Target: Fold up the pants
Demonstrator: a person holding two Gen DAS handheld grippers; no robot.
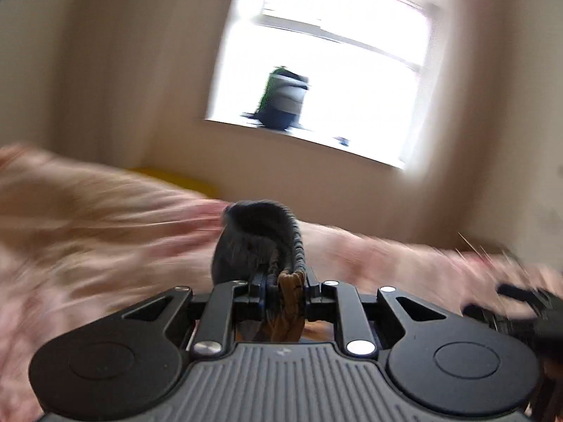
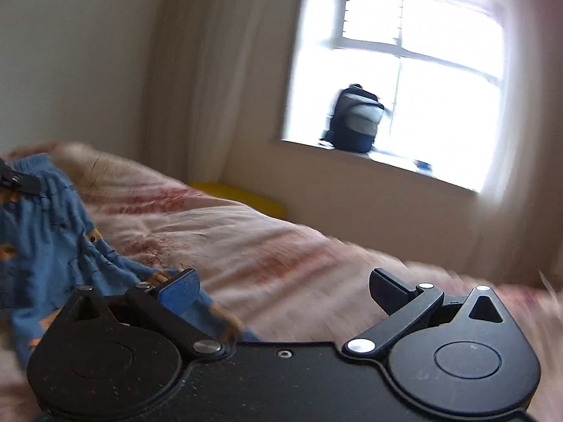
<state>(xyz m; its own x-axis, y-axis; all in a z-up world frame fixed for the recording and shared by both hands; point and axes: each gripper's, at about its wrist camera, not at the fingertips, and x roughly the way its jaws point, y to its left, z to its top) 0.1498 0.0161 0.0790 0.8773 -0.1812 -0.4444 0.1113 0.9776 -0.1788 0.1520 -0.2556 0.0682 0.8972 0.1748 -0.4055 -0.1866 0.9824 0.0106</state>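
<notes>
The left tool point(image 1: 278, 277) is pinched narrow on a bunched fold of the pants point(image 1: 258, 242), gathered waistband edge sticking up between its fingers, above the pink patterned bed point(image 1: 88, 232). The right tool point(image 2: 281, 292) stands wide with nothing between its fingers, the blue pants (small orange figures printed on them) hanging just beside its left finger point(image 2: 179, 292), over the bedcover.
</notes>
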